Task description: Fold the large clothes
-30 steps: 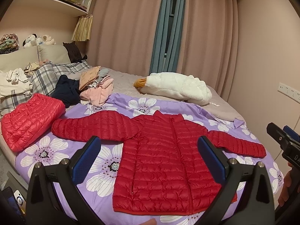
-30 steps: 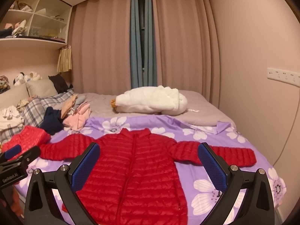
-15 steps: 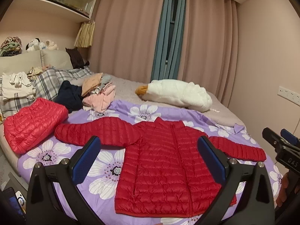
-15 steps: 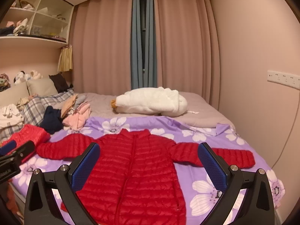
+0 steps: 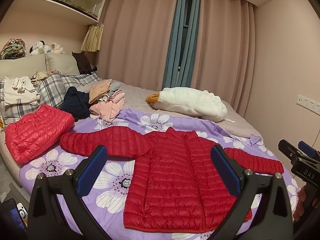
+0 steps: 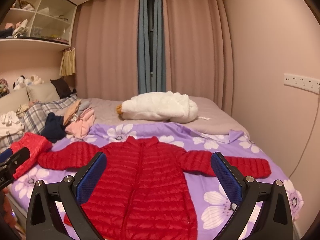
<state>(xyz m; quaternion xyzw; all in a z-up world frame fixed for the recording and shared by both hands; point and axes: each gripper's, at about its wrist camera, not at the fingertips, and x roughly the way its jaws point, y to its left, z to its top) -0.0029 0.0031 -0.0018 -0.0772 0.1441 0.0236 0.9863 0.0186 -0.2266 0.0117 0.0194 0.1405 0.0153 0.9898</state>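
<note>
A red quilted puffer jacket (image 5: 176, 172) lies flat and face up on the purple flowered sheet (image 5: 60, 166), zipped, with both sleeves spread out sideways. It also shows in the right wrist view (image 6: 144, 180). My left gripper (image 5: 158, 170) is open and empty, held above the near edge of the bed over the jacket's body. My right gripper (image 6: 159, 174) is open and empty, also held back from the jacket. Neither touches the cloth. The right gripper shows at the right edge of the left wrist view (image 5: 300, 160).
A folded red puffer jacket (image 5: 36, 132) lies at the left of the bed. A pile of mixed clothes (image 5: 100, 104) and a white plush goose (image 5: 190, 104) lie farther back. Plaid pillows (image 5: 54, 86) are at the headboard. A wall (image 6: 280, 80) runs along the right.
Both grippers have drawn back and tilted up a little, so the jacket sits lower and smaller in both views. The jacket has not moved. Both jaws stay open.
</note>
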